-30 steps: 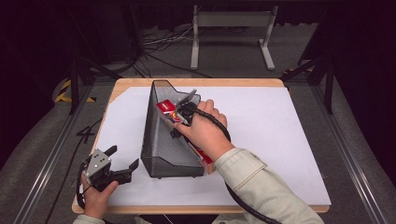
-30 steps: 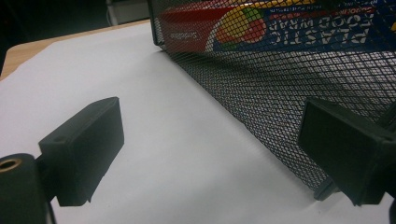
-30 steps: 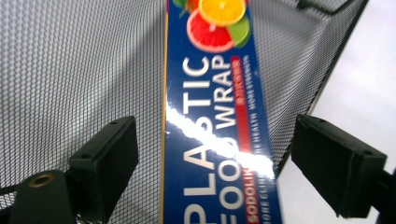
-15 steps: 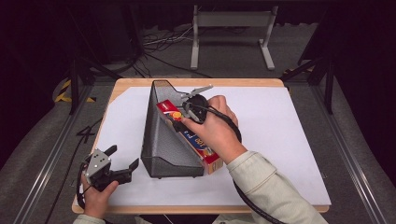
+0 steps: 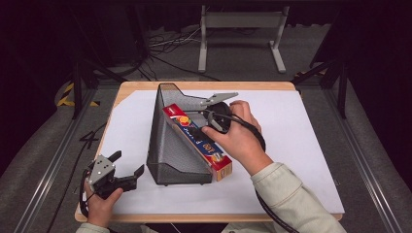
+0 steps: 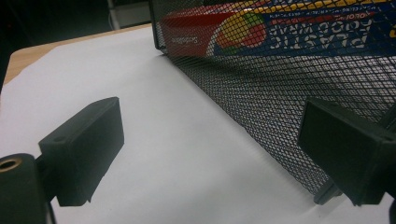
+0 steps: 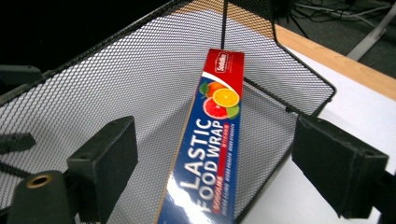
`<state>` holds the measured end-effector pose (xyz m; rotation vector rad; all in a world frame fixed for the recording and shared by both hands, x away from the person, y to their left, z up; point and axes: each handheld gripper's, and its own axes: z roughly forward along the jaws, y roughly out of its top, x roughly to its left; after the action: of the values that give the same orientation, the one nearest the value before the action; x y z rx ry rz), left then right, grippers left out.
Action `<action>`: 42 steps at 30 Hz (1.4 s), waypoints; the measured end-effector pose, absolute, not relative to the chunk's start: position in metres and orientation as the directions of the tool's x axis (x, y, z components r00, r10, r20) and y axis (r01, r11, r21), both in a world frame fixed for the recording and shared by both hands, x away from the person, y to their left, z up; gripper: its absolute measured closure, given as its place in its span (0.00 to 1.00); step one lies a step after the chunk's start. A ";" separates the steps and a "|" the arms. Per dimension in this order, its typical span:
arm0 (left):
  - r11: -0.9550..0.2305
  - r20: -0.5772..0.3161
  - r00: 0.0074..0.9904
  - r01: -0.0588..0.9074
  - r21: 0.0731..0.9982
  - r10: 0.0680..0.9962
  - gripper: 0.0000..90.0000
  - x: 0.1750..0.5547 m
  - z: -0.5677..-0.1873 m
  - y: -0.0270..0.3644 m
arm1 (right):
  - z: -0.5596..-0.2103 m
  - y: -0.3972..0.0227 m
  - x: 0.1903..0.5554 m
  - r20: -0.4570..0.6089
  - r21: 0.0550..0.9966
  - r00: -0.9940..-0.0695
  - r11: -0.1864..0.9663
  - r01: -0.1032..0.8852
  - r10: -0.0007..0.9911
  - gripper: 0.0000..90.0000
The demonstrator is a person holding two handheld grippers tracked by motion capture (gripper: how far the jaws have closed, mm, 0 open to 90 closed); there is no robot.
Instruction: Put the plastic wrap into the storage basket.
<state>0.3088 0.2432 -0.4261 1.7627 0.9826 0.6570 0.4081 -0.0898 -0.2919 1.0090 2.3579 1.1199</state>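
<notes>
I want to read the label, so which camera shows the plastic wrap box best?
The right gripper view: the box lies unobstructed, lettering legible. The left gripper view shows it behind mesh, upside down; the high view shows it small, partly hidden by the hand.

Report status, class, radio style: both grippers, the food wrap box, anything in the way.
Left gripper open, beside mesh rack. Right gripper open above plastic wrap box. Box lies in rack, untouched. Nothing in the way.
</notes>
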 end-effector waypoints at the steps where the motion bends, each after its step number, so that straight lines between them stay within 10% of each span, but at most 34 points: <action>1: -0.197 -0.003 0.527 0.322 0.926 0.850 0.09 0.309 -0.426 0.243 | -0.292 -0.090 0.408 -0.003 0.776 -0.689 0.437 0.455 0.724 0.17; 42: -0.203 0.000 0.525 0.329 0.922 0.851 0.09 0.309 -0.427 0.242 | -0.292 -0.248 0.382 -0.013 0.831 -0.623 0.355 0.428 0.782 0.16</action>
<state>0.3085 0.2417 -0.4268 1.7712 0.9888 0.6579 0.3820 -0.2479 -0.2918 1.0572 2.2128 1.1735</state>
